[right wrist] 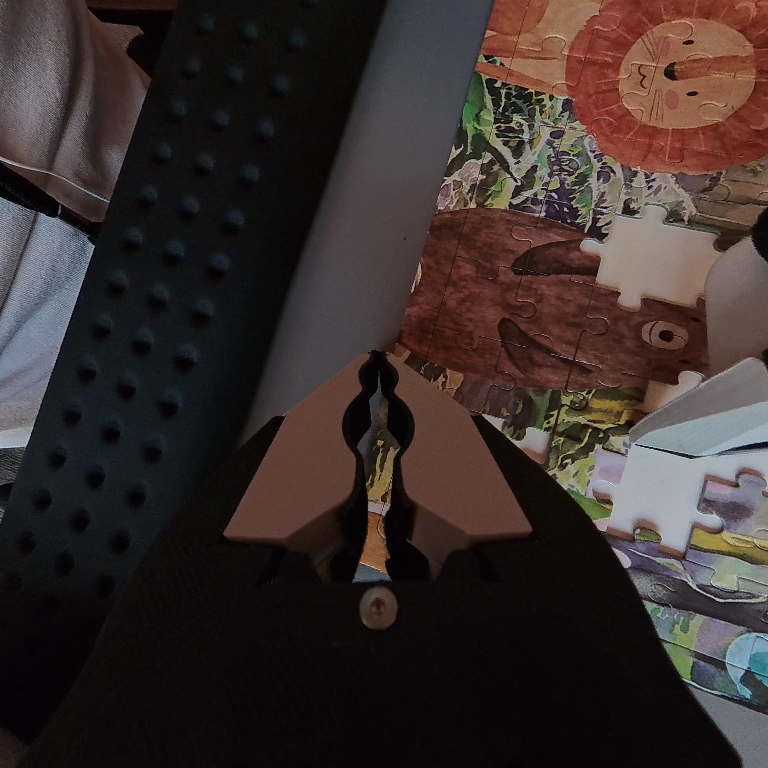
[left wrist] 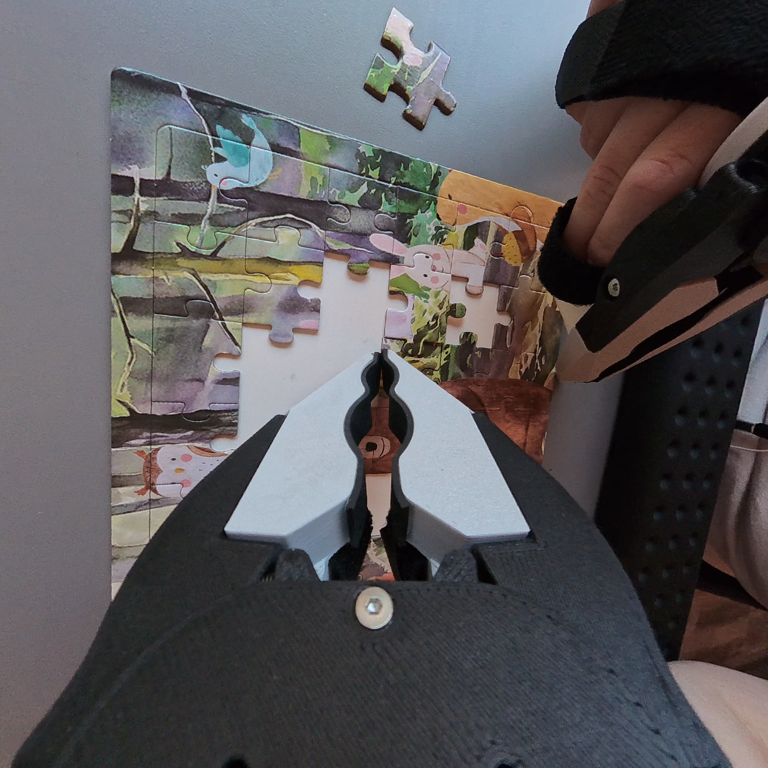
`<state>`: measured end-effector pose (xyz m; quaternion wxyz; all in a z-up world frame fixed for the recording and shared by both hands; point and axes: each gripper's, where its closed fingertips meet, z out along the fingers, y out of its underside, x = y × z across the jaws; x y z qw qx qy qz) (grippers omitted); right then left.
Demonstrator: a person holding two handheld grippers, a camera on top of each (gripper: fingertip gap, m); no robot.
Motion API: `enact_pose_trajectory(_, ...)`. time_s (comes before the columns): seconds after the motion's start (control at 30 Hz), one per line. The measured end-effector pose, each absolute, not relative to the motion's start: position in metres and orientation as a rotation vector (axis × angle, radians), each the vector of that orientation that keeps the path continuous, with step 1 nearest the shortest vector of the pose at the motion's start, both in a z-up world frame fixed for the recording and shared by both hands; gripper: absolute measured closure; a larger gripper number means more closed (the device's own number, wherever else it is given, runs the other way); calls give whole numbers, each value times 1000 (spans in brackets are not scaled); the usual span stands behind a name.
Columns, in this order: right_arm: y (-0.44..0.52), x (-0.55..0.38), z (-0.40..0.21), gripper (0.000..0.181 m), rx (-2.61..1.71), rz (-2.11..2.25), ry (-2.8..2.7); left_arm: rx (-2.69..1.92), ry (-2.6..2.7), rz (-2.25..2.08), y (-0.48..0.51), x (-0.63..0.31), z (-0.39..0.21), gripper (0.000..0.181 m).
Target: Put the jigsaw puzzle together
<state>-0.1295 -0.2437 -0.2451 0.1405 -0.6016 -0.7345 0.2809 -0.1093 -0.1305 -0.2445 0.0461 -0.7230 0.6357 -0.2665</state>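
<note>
While flat, puzzle (left wrist: 291, 232) lies unfinished.

The left gripper (left wrist: 381, 354) hides part of the puzzle (left wrist: 208, 249)

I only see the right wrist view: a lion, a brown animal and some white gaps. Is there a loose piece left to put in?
Observer: Yes. One loose piece lies on the grey table, apart from the puzzle, past its edge.
Operator: Is the other gripper holding anything?
Observer: No. The left gripper is shut with nothing in it, and its tips are over the big gap.
Operator: Any animals I can't see?
Observer: A pink rabbit, right beside that gap.
</note>
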Motion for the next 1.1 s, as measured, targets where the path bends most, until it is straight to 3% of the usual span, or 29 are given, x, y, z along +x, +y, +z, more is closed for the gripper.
enact_pose_trajectory(0.4, -244, -130, -242, 181, -1702, 844, -2118, -2222, 1930, -842, -131, -109, -245, 181)
enact_pose_trajectory(0.57, -182, -122, -203, 181, -1721, 771, -1731, -2219, 1934, -840, -131, -109, -245, 181)
enact_pose_trajectory(1.1, -141, -112, -241, 181, -1839, 483, -1690, -2229, 1927, -852, -132, -109, -245, 181)
